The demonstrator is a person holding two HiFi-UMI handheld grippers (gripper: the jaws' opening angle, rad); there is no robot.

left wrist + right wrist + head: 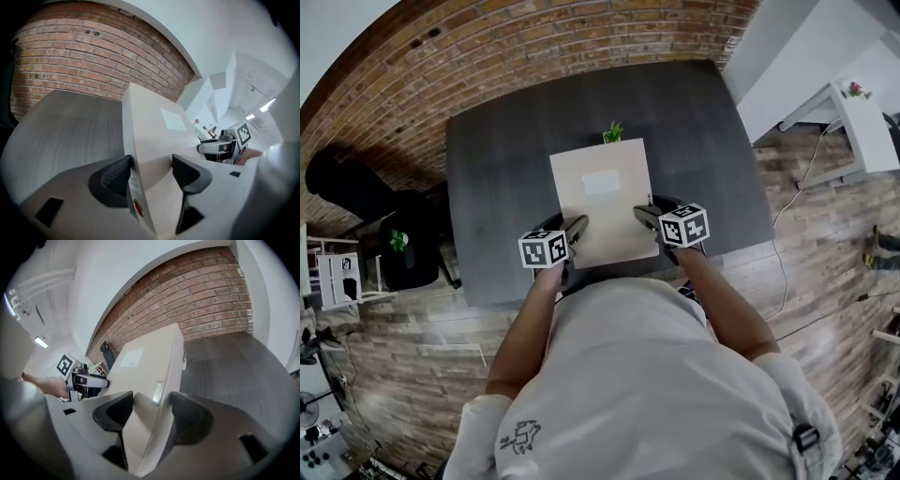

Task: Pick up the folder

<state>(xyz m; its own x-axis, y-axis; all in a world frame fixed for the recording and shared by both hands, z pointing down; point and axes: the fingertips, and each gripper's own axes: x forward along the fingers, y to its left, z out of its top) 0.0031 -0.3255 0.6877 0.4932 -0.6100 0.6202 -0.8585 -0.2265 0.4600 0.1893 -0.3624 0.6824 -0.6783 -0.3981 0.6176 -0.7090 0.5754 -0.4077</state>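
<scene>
The left forearm and right forearm reach forward side by side, bare, elbows bent. The left tongs clamp the folder at its left edge and the right tongs at its right edge, pads pressed on it, both pointing forward and downward

Dark grey table stands with its far edge close to a red brick wall, a small green plant at that edge; wood-plank floor around it, black chair at left, white desk and white wall at right, ceiling light strip lit.
</scene>
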